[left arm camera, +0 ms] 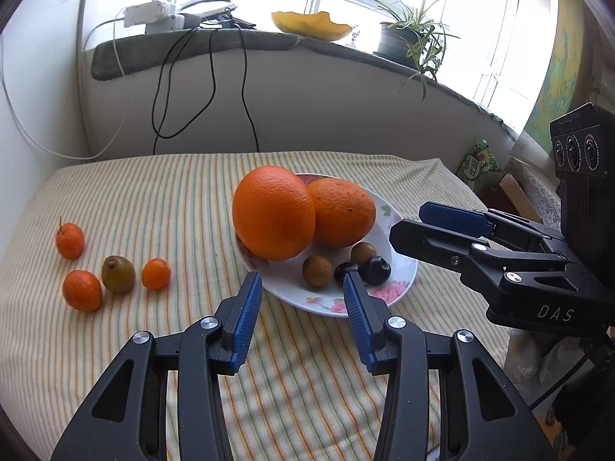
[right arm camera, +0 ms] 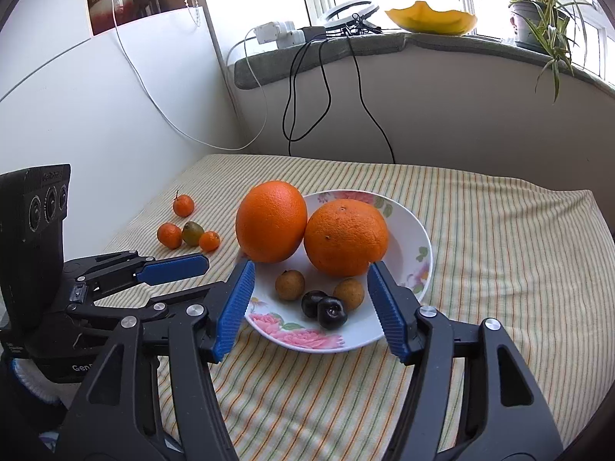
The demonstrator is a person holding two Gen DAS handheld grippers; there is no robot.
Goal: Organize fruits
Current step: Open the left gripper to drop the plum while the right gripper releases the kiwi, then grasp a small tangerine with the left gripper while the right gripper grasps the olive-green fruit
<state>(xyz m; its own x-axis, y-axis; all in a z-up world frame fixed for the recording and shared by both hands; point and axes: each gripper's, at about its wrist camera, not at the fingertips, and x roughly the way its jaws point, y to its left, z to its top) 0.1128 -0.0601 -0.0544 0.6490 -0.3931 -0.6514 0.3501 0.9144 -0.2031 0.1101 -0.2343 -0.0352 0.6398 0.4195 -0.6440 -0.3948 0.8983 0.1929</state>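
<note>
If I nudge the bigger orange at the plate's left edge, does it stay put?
Probably not. The bigger orange is round and sits on the sloping rim of the plate, overhanging the cloth, so it may roll off. It leans against the second orange, which could shift too. It looks heavy.

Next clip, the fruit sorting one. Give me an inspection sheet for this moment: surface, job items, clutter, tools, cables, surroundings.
Surface: striped cloth over the table, lightly wrinkled.
Job items: flowered plate holds two big oranges, two brown round fruits and two dark fruits. Off the plate: three small oranges and one greenish fruit.
Clutter: nothing seen on the cloth.
Tools: left tool open, empty; right tool open, empty, nearer the plate.
Cables: black cables and a white cable hang down the wall.
Surroundings: sill with potted plant, ring light, yellow bowl.
</note>
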